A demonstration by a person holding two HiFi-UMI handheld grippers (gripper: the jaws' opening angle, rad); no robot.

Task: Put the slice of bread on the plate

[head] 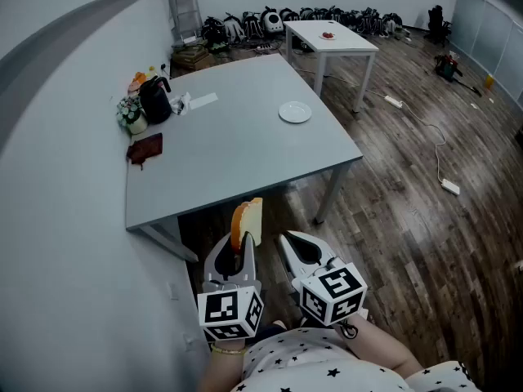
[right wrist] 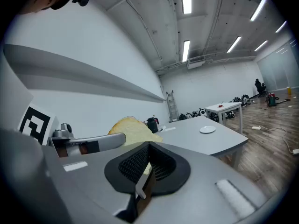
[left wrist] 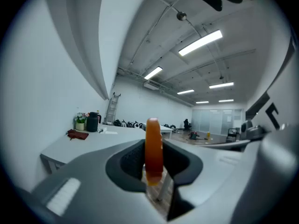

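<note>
A slice of bread [head: 248,221] with an orange-brown crust stands upright between the jaws of my left gripper [head: 239,245], which is shut on it, in front of the near edge of the grey table [head: 237,149]. In the left gripper view the bread [left wrist: 153,146] shows edge-on between the dark pads of that gripper [left wrist: 153,166]. The small white plate [head: 295,112] lies toward the table's far right side, well away from both grippers, and also shows as the plate [right wrist: 207,129]. My right gripper [head: 291,247] sits beside the left one, its jaws [right wrist: 147,164] together with nothing in them.
At the table's left side, by the wall, stand a black kettle [head: 155,100], a small flower pot [head: 131,114], a dark red cloth [head: 145,148] and a white paper [head: 201,100]. A second white table [head: 331,37] stands behind. Cables [head: 441,158] lie on the wood floor.
</note>
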